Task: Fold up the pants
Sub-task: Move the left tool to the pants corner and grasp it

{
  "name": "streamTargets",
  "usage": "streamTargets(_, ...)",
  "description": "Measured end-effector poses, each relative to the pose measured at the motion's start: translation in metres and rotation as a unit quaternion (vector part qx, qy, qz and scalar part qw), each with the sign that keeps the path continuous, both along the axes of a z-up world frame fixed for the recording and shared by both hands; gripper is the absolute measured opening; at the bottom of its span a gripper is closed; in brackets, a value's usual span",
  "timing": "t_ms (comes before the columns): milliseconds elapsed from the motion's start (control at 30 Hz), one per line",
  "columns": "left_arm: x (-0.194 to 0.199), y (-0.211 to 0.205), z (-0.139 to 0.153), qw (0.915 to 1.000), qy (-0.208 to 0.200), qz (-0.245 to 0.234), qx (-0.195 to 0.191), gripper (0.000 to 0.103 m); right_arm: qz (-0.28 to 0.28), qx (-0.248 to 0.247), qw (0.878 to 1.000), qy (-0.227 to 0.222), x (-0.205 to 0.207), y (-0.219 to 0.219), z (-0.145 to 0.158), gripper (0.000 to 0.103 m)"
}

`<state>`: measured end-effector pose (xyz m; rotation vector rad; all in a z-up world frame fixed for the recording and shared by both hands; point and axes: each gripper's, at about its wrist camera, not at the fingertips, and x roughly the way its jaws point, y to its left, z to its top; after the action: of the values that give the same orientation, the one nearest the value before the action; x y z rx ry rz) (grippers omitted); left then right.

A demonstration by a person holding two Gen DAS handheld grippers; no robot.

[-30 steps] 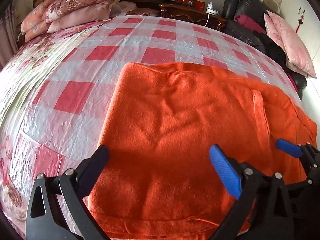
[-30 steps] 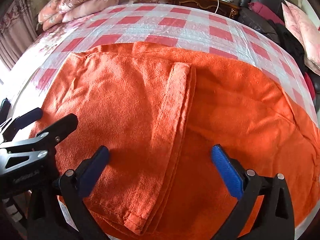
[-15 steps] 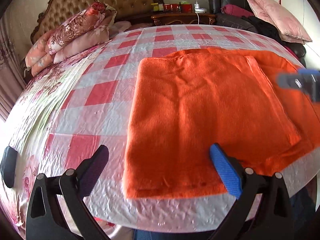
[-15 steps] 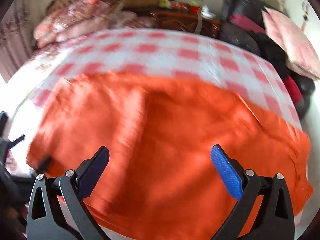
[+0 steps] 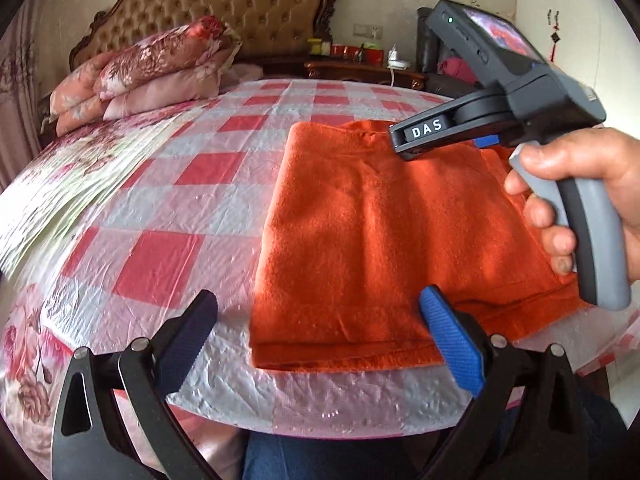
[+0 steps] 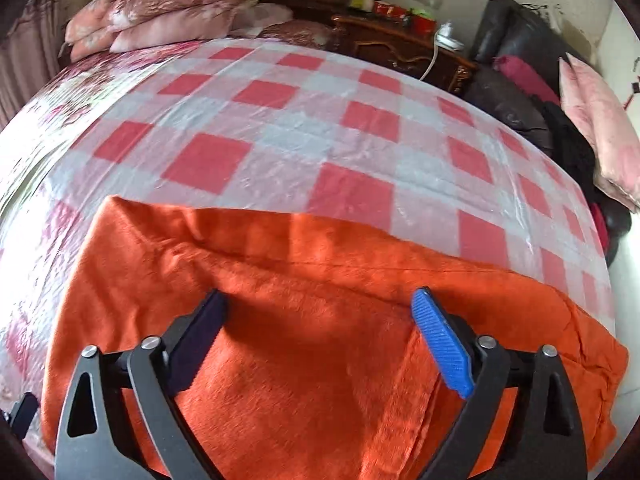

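Note:
The orange fleece pants (image 5: 360, 232) lie folded flat near the front edge of the bed, and they also fill the lower half of the right wrist view (image 6: 320, 320). My left gripper (image 5: 320, 336) is open and empty, held back above the bed's front edge near the pants' front left corner. My right gripper (image 6: 320, 340) is open and empty, hovering just over the pants. Its body and the hand holding it show in the left wrist view (image 5: 520, 92), above the right part of the pants.
The bed has a red and white checked cover (image 5: 224, 168) under clear plastic. Floral pillows (image 5: 152, 68) are stacked by the headboard. A wooden nightstand (image 6: 400, 44) with small items, dark bags (image 6: 516, 52) and pink pillows (image 6: 600, 128) stand at the right.
Both grippers have lifted off the pants and pulled back. The left one moved back and left past the bed's edge. The right one swung up over the pants.

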<state>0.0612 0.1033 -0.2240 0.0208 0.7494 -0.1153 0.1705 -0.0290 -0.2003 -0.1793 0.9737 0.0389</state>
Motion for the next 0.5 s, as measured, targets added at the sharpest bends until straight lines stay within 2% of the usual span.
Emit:
streamTargets(67,-0.002,0.001,-0.002,0.9999,-0.013,-0.01,-0.001,0.101,-0.005,0.009,1.0,-0.011,-0.004,-0.002,-0.002,0.098)
streamTargets(167,-0.005,0.002,-0.003,0.9996,-0.019,-0.021,-0.006,0.101,-0.004,-0.015,0.999,-0.031,-0.007,0.006,-0.003,0.098)
streamTargets(300,-0.01,0.013,-0.001,0.9982,-0.017,-0.046,-0.035,0.098,-0.006,-0.029,0.999,-0.041,-0.006,0.01,-0.004,0.098)
streamTargets(367,-0.015,0.026,0.002,0.994,-0.015,-0.067,-0.085,0.091,-0.008,-0.024,0.999,-0.039,-0.005,0.009,-0.005,0.098)
streamTargets(433,-0.014,0.044,0.005,0.9797,0.005,-0.09,-0.179,0.087,-0.009,-0.013,0.999,-0.036,-0.004,0.006,-0.006,0.098)
streamTargets(500,-0.009,0.059,0.004,0.965,0.024,-0.09,-0.245,0.087,-0.01,0.0,0.999,-0.031,-0.003,0.003,-0.006,0.098)
